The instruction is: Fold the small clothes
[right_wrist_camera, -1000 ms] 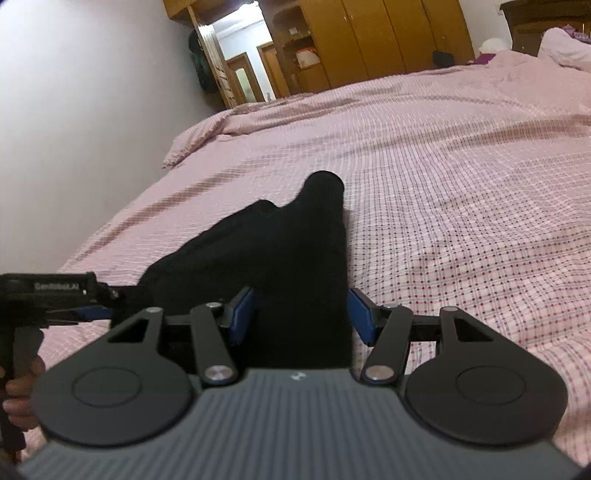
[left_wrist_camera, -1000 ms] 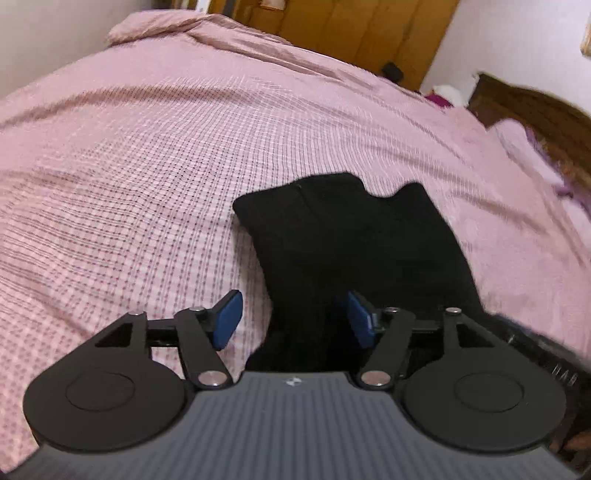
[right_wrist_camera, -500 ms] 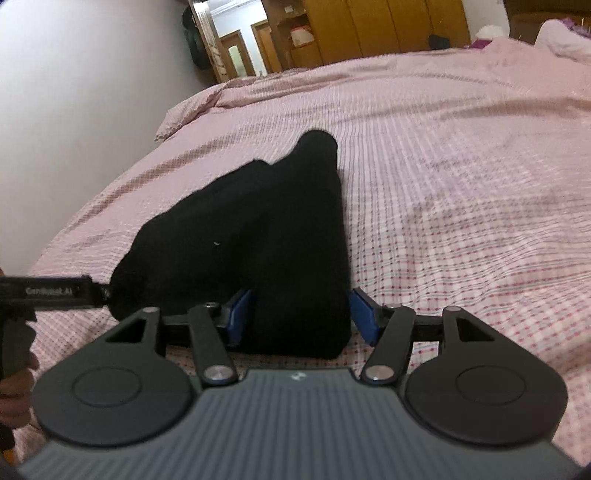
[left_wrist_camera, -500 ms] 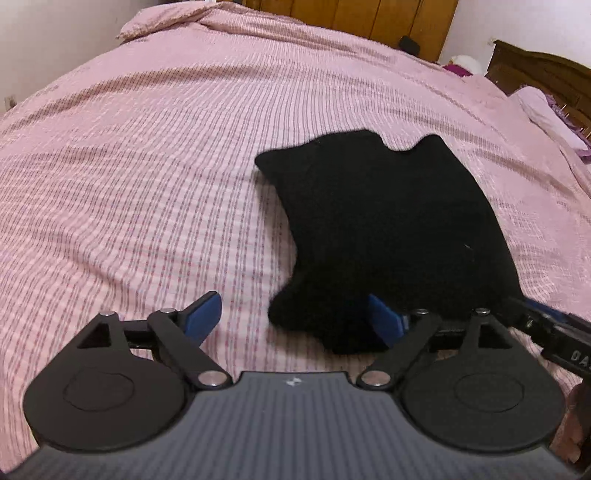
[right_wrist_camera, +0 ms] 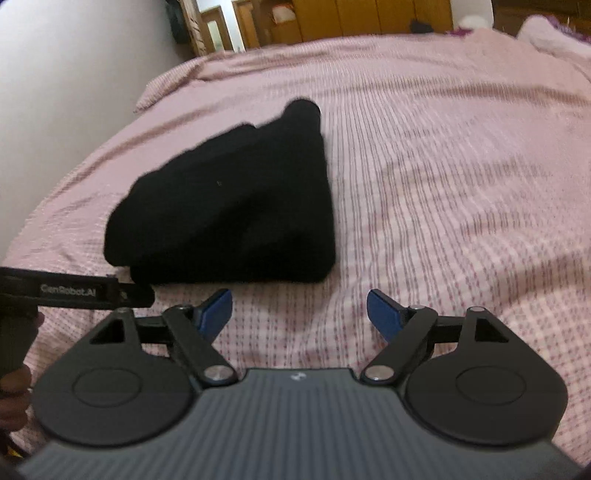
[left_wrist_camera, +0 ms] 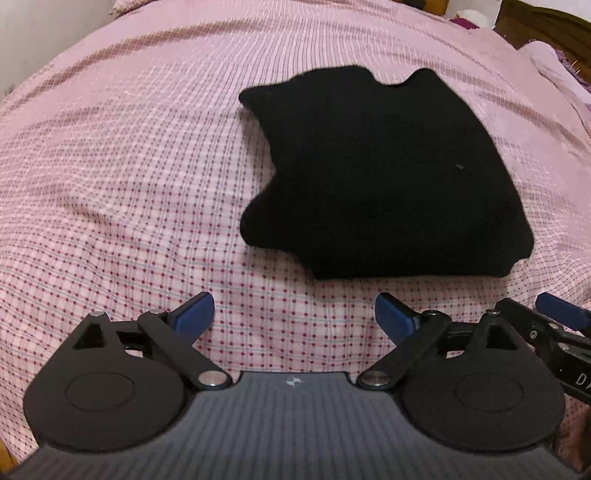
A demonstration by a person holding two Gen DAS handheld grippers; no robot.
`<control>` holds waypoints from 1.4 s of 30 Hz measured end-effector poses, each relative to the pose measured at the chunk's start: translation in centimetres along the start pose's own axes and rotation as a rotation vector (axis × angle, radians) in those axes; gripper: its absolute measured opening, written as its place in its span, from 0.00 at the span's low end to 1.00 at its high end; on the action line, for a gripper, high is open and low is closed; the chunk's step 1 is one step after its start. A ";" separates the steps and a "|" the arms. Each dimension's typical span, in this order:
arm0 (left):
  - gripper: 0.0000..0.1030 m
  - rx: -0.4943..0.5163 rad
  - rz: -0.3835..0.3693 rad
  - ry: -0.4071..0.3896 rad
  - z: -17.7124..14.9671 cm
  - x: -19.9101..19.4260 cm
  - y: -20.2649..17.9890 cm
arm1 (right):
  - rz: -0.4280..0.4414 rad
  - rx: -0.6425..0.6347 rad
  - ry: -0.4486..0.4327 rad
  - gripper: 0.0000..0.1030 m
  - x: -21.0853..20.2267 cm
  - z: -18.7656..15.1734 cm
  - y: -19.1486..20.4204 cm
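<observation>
A black folded garment lies on the pink checked bedspread. It also shows in the right wrist view, lying left of centre. My left gripper is open and empty, hovering just short of the garment's near edge. My right gripper is open and empty, also just short of the near edge. The right gripper's fingers show at the right edge of the left wrist view. The left gripper's body shows at the left edge of the right wrist view.
The bed fills both views. Wooden wardrobes and a doorway stand beyond its far end. A dark wooden headboard and a pillow are at the right. A white wall runs along the left.
Both grippers have pulled back from the garment and opened wider. The garment's near edge, between the fingers earlier, now lies free on the bed.
</observation>
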State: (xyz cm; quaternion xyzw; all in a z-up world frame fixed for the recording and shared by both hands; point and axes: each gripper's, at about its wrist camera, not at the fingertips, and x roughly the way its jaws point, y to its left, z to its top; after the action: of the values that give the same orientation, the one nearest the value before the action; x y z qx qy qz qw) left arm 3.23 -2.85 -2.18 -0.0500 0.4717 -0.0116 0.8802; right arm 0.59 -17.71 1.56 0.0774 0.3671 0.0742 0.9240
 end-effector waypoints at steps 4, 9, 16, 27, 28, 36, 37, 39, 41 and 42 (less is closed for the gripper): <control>0.94 -0.020 0.018 0.002 0.1 0.9 0.2 | 0.007 0.010 0.024 0.79 0.9 -0.1 -0.2; 0.97 -0.005 0.029 0.011 0.0 1.7 -0.2 | -0.001 0.009 0.032 0.79 1.6 -0.3 -0.2; 1.00 0.008 0.033 0.007 -0.1 2.4 -0.6 | 0.004 0.043 0.040 0.79 2.2 -0.4 -0.8; 1.00 0.037 0.049 -0.003 -0.6 2.7 -1.3 | 0.008 0.056 0.040 0.79 2.3 -0.6 -1.0; 1.00 0.037 0.050 -0.003 -0.6 2.7 -1.3 | 0.008 0.056 0.040 0.79 2.3 -0.5 -1.0; 1.00 0.036 0.049 -0.003 -0.6 2.7 -1.4 | 0.008 0.057 0.040 0.79 2.3 -0.5 -1.0; 1.00 0.036 0.049 -0.003 -0.6 2.7 -1.3 | 0.008 0.057 0.040 0.79 2.3 -0.5 -1.0; 1.00 0.036 0.049 -0.003 -0.6 2.7 -1.3 | 0.008 0.056 0.040 0.79 2.3 -0.5 -1.0; 1.00 0.036 0.049 -0.003 -0.6 2.7 -1.3 | 0.008 0.057 0.040 0.79 2.3 -0.5 -1.0; 1.00 0.036 0.049 -0.003 -0.6 2.7 -1.3 | 0.008 0.057 0.040 0.79 2.3 -0.5 -1.1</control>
State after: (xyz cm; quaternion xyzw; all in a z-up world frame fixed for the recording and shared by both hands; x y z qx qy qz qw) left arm 4.29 -4.38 -4.63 -0.0225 0.4711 0.0015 0.8818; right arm 1.96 -18.24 -0.56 0.1036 0.3872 0.0692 0.9135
